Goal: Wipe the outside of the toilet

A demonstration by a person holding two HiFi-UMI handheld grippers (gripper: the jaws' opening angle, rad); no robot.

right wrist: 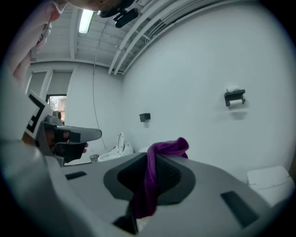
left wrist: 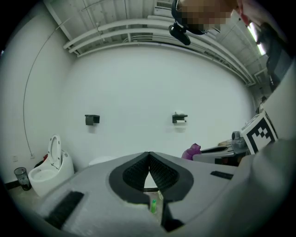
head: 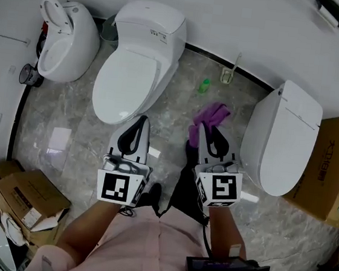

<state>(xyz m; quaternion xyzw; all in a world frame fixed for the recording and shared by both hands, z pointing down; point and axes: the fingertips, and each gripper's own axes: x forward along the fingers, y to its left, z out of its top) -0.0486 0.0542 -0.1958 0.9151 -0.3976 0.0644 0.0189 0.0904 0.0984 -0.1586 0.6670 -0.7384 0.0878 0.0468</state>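
Purple cloth (right wrist: pixel 150 183) is clamped in my right gripper (head: pixel 206 130); my left gripper (left wrist: pixel 149 155) is closed on nothing. Toilet (head: pixel 134 67) at eleven o'clock is untouched, so I judge all the wiping is left.

The grey marbled floor (head: pixel 65 144) meets a white wall along its far edge. Three toilets stand on it in a row: the left toilet (head: pixel 68 38) with its lid up, the middle toilet (head: pixel 138 61) shut, and the right toilet (head: pixel 285 136) also shut. Between the middle and right ones, near the wall, stand a green bottle (head: pixel 205 85) and a brush (head: pixel 227 75) in its holder. A small dark bin (head: pixel 28 74) sits just left of the left toilet. Open boxes (head: pixel 25 197) lie at the near left, and another box (head: pixel 333 169) is right of the right toilet.
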